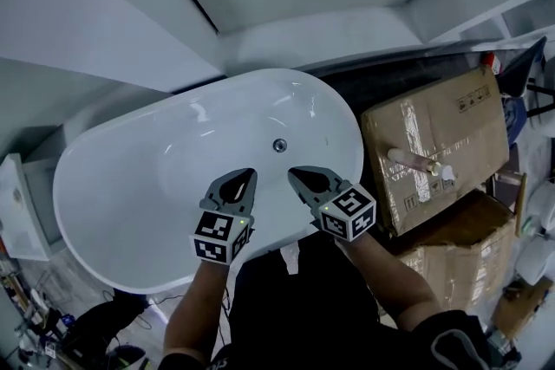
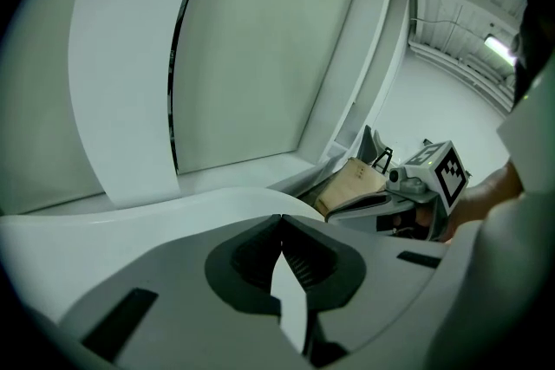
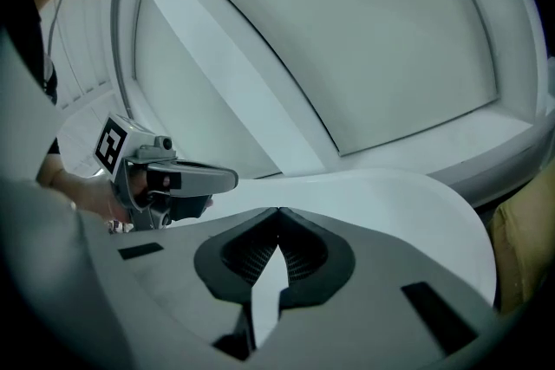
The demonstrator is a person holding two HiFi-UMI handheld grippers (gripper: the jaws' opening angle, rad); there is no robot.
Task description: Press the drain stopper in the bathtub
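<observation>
Currently, the grey left gripper [image 1: 238, 184] and the grey right gripper [image 1: 310, 180] are held side by side above the near rim of the glossy white oval bathtub [image 1: 113, 186]. Each has its jaws brought together on nothing. The small round metal drain stopper [image 1: 279, 146] is seen on the tub floor, just beyond the two tips and between them, not yet touched. A slip is judged the main risk: if the stopper is pressed off-centre, a closed tip could skid off it onto the smooth glazed floor. Nothing else is seen in the tub, and no water. Beside it, two taped brown cardboard boxes [image 1: 451, 117] are stacked shut, with a pale tube [image 1: 414, 161] laid on top.
</observation>
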